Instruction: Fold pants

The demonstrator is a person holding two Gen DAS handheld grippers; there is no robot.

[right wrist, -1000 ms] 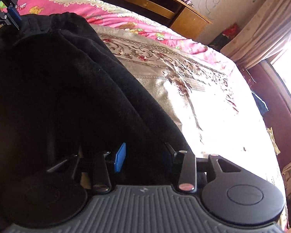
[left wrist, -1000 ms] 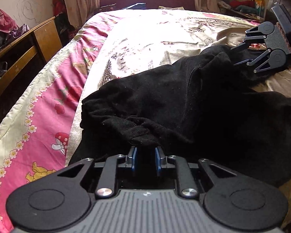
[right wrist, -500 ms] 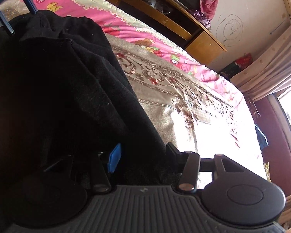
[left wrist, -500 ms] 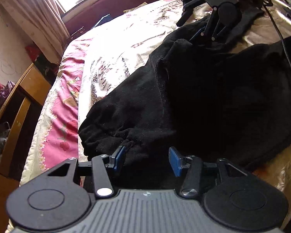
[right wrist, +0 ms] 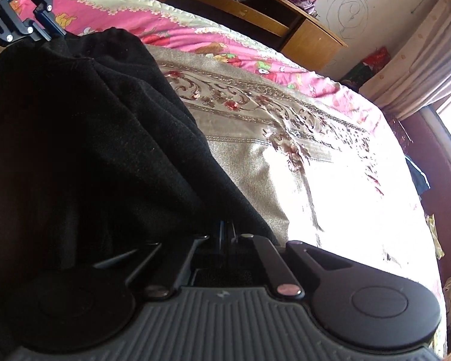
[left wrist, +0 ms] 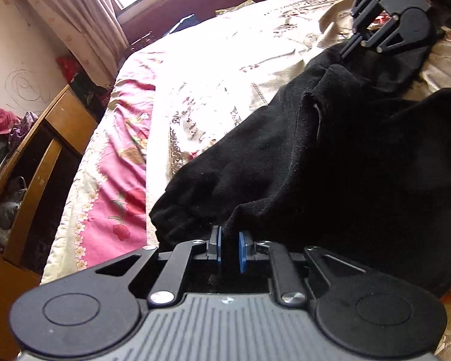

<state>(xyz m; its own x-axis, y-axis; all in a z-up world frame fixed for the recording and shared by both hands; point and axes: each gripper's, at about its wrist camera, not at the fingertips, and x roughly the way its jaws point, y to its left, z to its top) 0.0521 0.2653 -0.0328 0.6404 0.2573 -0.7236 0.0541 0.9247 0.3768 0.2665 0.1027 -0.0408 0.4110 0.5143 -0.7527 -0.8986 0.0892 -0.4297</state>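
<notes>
Black fleece pants [left wrist: 330, 156] lie crumpled on the bed. My left gripper [left wrist: 229, 248] is shut on a fold of the pants near a cuffed end [left wrist: 177, 219]; its blue pads pinch the cloth. My right gripper [right wrist: 227, 231] is shut on another edge of the pants [right wrist: 90, 150], the pads almost touching with cloth between them. The right gripper also shows in the left wrist view [left wrist: 345, 51] at the far end of the pants. The left gripper shows in the right wrist view [right wrist: 52, 34] at the top left, on the cloth.
The bed has a beige patterned cover [left wrist: 225, 54] and a pink cartoon sheet [left wrist: 117, 186] along its side. A wooden desk [left wrist: 45, 138] stands beside the bed. Curtains [left wrist: 84, 15] and a dark red headboard [left wrist: 201, 0] are at the far end.
Both grippers stood open around the cloth half a second ago and have now shut on the pants. The left one had let go of its earlier hold and taken a new one.
</notes>
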